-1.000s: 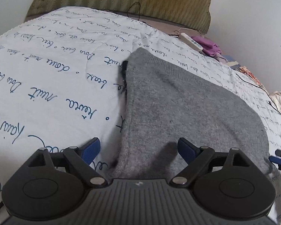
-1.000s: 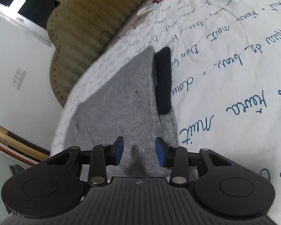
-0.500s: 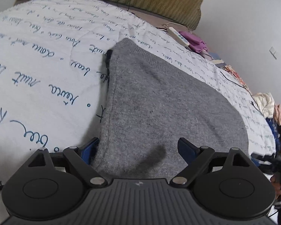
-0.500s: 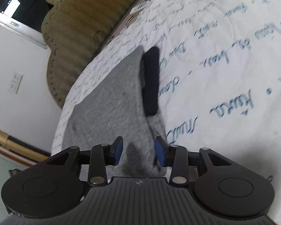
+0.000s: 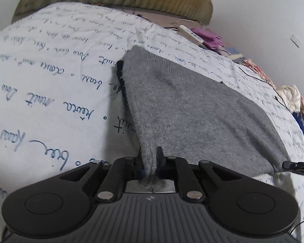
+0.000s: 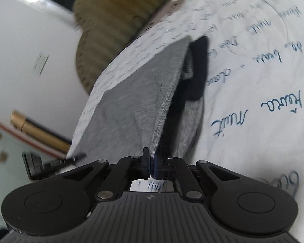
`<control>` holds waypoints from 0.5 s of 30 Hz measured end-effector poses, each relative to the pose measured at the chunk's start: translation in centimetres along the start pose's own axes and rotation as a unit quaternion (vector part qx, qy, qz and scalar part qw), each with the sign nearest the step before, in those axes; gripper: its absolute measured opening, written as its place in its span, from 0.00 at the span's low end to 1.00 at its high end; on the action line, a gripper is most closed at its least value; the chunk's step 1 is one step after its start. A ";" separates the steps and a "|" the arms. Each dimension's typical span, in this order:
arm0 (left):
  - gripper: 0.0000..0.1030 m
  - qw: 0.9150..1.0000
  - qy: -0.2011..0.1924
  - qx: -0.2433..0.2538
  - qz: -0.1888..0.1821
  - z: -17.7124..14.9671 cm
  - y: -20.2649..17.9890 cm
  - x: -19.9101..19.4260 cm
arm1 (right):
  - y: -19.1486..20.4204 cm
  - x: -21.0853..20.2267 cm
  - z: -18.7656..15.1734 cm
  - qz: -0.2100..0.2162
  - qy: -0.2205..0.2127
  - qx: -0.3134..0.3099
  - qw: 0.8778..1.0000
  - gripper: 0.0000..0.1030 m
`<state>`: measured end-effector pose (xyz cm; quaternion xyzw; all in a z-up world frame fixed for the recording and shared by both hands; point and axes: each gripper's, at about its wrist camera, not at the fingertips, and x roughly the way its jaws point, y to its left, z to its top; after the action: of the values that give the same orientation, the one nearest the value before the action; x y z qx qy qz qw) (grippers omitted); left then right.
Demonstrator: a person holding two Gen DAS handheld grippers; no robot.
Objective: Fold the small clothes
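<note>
Grey knit garment (image 5: 192,105) lies spread on the bed (image 5: 50,93), whose white quilt bears blue handwriting print. From the left wrist view, our left gripper (image 5: 149,162) has its jaws closed on the near corner, soft fuzzy cloth bunched between them, and a dark band (image 5: 119,70) edges the far side. From the right wrist view, our right gripper (image 6: 151,167) pinches the other near corner, jaws nearly touching, the cloth rising in a tented ridge. We judge the fold only begun: corners gripped, carrying over and flattening remain
</note>
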<state>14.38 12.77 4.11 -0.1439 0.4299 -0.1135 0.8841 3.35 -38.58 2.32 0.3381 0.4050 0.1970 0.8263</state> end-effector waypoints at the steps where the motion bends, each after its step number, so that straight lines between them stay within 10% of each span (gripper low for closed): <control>1: 0.09 1.000 0.005 0.002 0.004 -0.1 0.3 0.1 | 0.0 -0.5 -0.2 -0.011 0.005 -0.006 1.000 0.07; 6: 0.15 0.997 0.022 -0.068 -0.018 -0.3 3.3 2.5 | -3.6 -1.3 -0.8 -0.058 -0.007 0.051 0.997 0.07; 8: 0.26 0.995 0.028 -0.094 -0.033 -0.4 3.8 1.8 | -4.2 -1.8 -1.1 -0.049 -0.037 0.085 0.994 0.19; 12: 0.81 0.990 0.002 -0.133 -0.047 -2.3 4.1 -1.5 | -3.4 -4.2 -2.4 -0.033 -0.074 0.102 0.991 0.60; 15: 0.81 0.973 -0.011 -0.210 -0.091 -5.0 4.6 -2.5 | -2.7 -5.3 -4.1 0.000 -0.080 0.114 0.990 0.60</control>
<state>9.28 17.08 1.41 -0.3658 0.4199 -0.0991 0.8247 -2.94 -42.03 1.42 0.4449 0.3571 0.1217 0.8122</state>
